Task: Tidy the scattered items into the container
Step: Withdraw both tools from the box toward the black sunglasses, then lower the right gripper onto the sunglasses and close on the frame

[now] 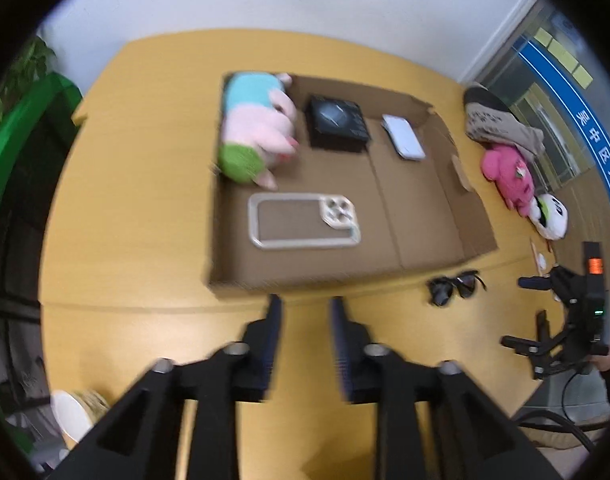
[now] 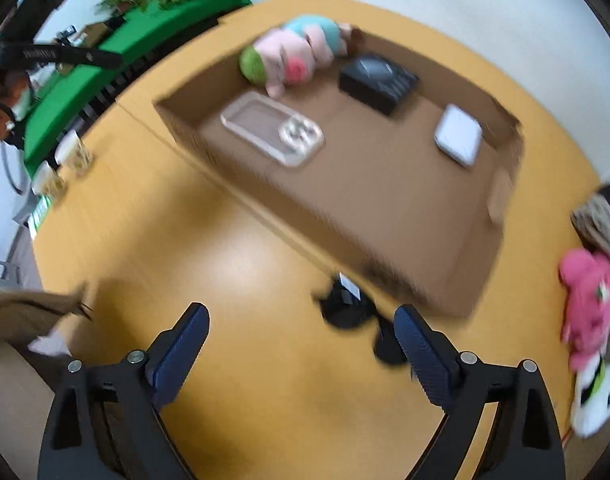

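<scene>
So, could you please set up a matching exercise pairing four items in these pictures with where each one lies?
Items:
1. phone case
2. sunglasses
3. pink plush
4. black box

Places:
A. on the table, just outside the cardboard tray's near wall
B. inside the tray, near front corner
C. on the table, beyond the tray's right end
D. inside the tray, beside the pastel plush

Pairs: 1-B, 2-A, 3-C, 4-D

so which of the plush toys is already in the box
The striped pink plush with the blue and green ends: it lies inside the cardboard box, at a far corner. The hot-pink plush and the white one lie outside on the table.
</scene>
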Tool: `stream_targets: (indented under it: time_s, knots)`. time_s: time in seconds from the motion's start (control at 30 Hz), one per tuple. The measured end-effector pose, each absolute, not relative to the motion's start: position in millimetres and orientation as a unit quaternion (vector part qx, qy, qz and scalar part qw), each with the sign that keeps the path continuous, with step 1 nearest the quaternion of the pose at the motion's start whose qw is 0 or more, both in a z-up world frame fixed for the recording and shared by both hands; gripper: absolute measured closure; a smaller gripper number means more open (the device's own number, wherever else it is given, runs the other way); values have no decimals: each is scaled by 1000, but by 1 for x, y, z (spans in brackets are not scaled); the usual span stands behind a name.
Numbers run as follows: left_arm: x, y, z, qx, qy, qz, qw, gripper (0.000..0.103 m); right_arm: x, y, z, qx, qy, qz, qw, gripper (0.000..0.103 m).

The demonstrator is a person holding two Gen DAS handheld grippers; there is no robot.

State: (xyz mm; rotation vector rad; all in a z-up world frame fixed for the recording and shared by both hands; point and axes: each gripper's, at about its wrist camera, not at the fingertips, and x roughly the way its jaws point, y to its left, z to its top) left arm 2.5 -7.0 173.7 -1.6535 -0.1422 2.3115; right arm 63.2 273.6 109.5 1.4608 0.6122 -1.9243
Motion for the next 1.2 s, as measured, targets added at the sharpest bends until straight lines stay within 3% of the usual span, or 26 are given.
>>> stream_targets:
  time_s: [0.07, 0.47, 0.57, 0.63, 0.77, 0.83, 1.0, 1.2]
  knots:
    - [13, 8, 170, -580, -48, 799, 151, 60, 70, 297, 93, 572, 237, -725, 302, 7]
    - [41, 73, 148, -618, -80, 769, 140, 59, 22, 360, 45, 553, 247, -723, 331, 9]
    - [40, 84, 142, -626, -89, 763, 133, 59, 4, 355, 30, 553, 235, -717, 353, 15]
    - [38, 91, 135, -633, -96, 758, 128, 59, -4, 350, 18, 563, 234, -705, 362, 28]
    - [32, 103, 119, -648, -103, 745, 120, 59, -6, 345, -1, 578, 220, -693, 369, 33]
    - [29, 109, 111, -654, -109, 739, 121, 59, 1, 345, -7, 590, 205, -686, 374, 42]
    - [18, 129, 83, -673, -136, 714, 138, 59, 43, 335, -14, 603, 192, -666, 394, 42]
    - [7, 151, 45, -688, -214, 673, 167, 60, 42, 338, -15, 632, 115, -680, 353, 41]
